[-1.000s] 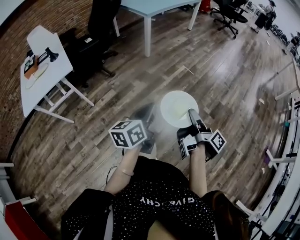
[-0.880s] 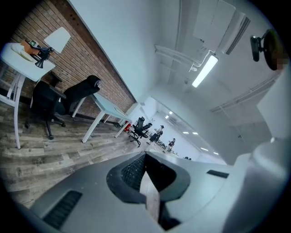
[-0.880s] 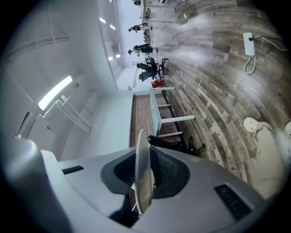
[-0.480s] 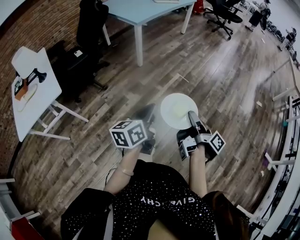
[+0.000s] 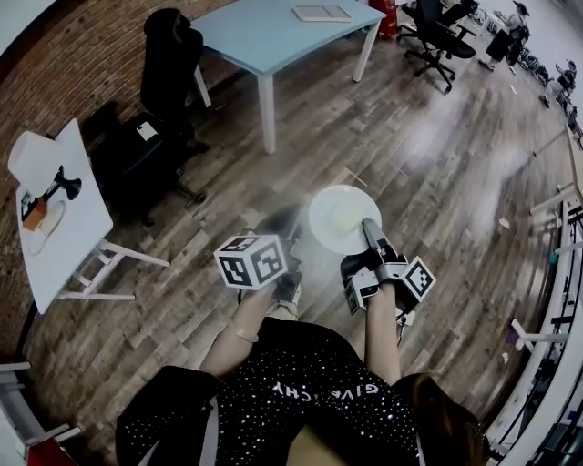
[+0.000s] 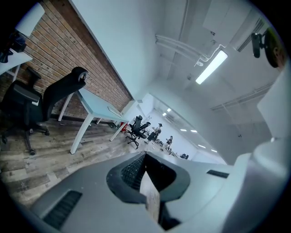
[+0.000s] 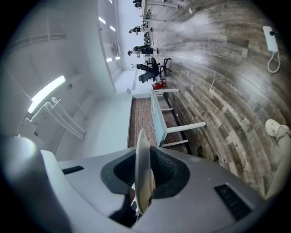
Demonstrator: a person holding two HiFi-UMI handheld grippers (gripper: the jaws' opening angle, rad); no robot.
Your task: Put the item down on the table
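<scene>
While I hold the round white plate (image 5: pixel 339 217) out over the brown wood-plank floor (image 5: pixel 437 182), the right gripper (image 5: pixel 369 227) is clamped on its near rim, and in the right gripper view that rim (image 7: pixel 142 175) stands edge-on between the jaws. My left gripper (image 5: pixel 281 226) sits just beside the plate's left edge, its jaws drawn together at the tips on nothing but a sliver of floor. The plate's face is plain, with a faint yellowish centre. Ahead lies open floor up to the pale blue rectangular table (image 5: pixel 273 41), which carries a flat grey slab (image 5: pixel 321 13) near its far edge. A black office chair (image 5: pixel 168 64) stands left of it, and a white folding table (image 5: pixel 77 237) is well apart at the left.
</scene>
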